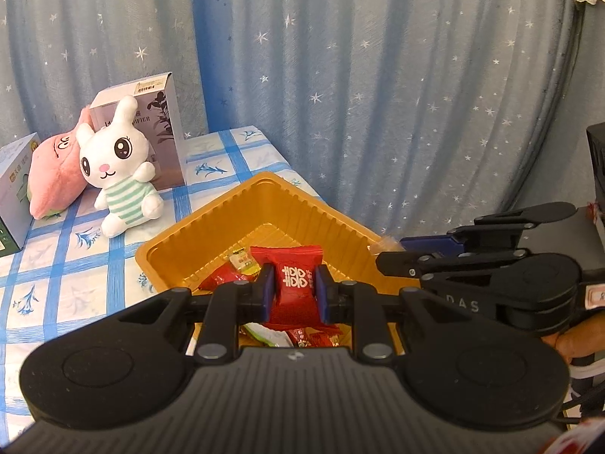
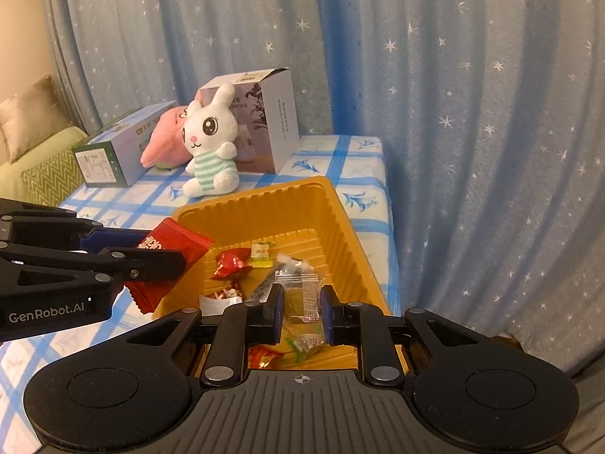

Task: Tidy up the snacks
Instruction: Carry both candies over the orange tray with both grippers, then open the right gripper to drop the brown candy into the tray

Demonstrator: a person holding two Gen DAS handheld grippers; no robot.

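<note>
Gold tray (image 2: 340,223) on the surface holds about 6 snacks. Left tool (image 1: 294,292) pinches a red pack (image 1: 297,283) over the tray; right tool (image 2: 302,312) pinches a clear pack (image 2: 305,308). I think both packs are not dropped in yet.

"GenRobot.AI" stands on the left claw (image 2: 159,261); "DAS" on the right claw (image 1: 393,253).

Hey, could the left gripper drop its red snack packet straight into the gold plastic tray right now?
Probably yes. The left gripper grips the red snack packet above the gold plastic tray, whose top is open. The right gripper holds a clear wrapper alongside, not underneath.
</note>
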